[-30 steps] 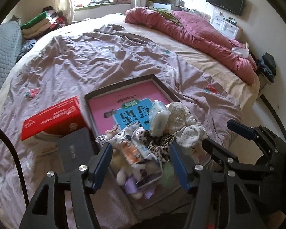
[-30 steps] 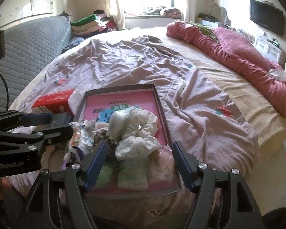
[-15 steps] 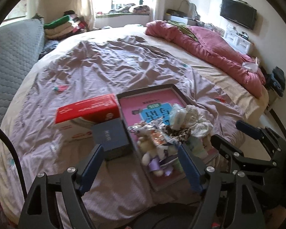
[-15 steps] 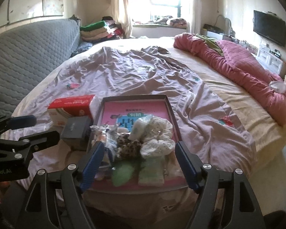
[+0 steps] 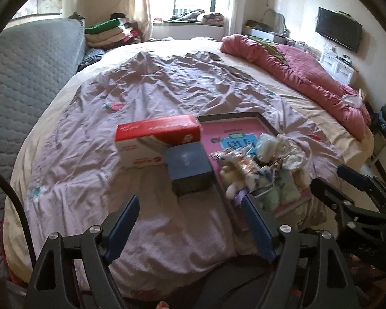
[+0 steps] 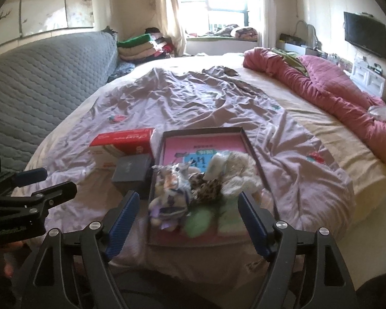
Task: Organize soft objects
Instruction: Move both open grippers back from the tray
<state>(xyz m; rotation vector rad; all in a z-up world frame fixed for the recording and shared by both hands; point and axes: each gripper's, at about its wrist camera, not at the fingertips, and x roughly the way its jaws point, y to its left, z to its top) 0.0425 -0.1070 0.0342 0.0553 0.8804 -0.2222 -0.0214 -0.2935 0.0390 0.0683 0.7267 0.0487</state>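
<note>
A pile of soft objects (image 6: pixel 205 180) (plush toy, leopard-print cloth, white cloths, green items) lies in a dark-rimmed tray with a pink bottom (image 6: pixel 205 130) on the bed; the pile also shows in the left wrist view (image 5: pixel 265 164). My left gripper (image 5: pixel 190 229) is open and empty, back from the bed's near edge, left of the tray (image 5: pixel 231 116). My right gripper (image 6: pixel 187 219) is open and empty, just in front of the tray. Each gripper shows in the other's view, the left (image 6: pixel 33 188) and the right (image 5: pixel 347 188).
A red and white box (image 5: pixel 157 139) and a dark blue box (image 5: pixel 189 168) sit left of the tray on the mauve sheet (image 5: pixel 167 82). A rose quilt (image 5: pixel 296 72) lies along the bed's right side. A grey padded headboard (image 6: pixel 38 77) runs along the left.
Both grippers have pulled back and up from the tray, so the pile and boxes look farther away. Both stay open and empty. The objects have not moved.
</note>
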